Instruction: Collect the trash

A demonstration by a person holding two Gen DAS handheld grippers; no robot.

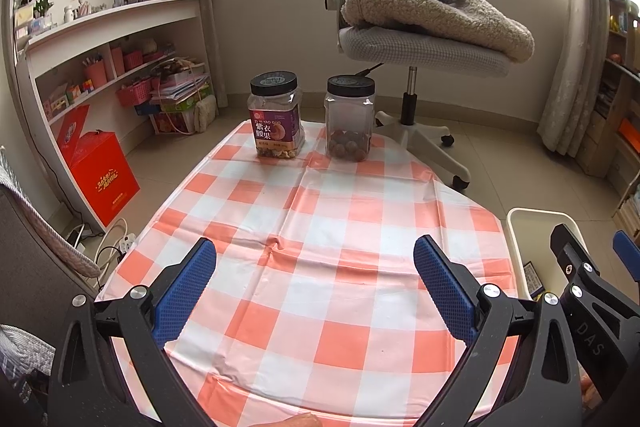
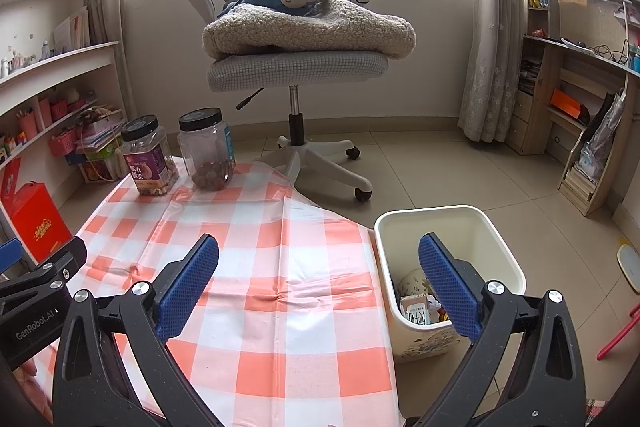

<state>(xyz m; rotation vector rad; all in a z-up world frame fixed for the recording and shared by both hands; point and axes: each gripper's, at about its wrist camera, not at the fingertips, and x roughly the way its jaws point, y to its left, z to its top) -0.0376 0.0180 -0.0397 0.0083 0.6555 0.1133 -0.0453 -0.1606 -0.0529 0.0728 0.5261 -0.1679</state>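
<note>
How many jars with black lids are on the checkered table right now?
2. The purple-labelled nut jar stands at the table's far end; the clear jar, with round brown pieces at its bottom, stands just right of it.

cream trash bin (image 2: 496,247) on floor, just beside table edge, upright, cartons & wrappers (image 2: 418,309) inside

Bin (image 1: 520,227) cut off behind right gripper (image 1: 592,251); its trash (image 2: 416,309) partly hidden; carton print illegible.

The purple-labelled jar (image 1: 276,115) reads "ZI YI YAO GUO" above "紫衣腰果", the left gripper (image 2: 34,311) body reads "GenRobot.AI", and the right gripper (image 1: 592,311) body reads "DAS".
</note>
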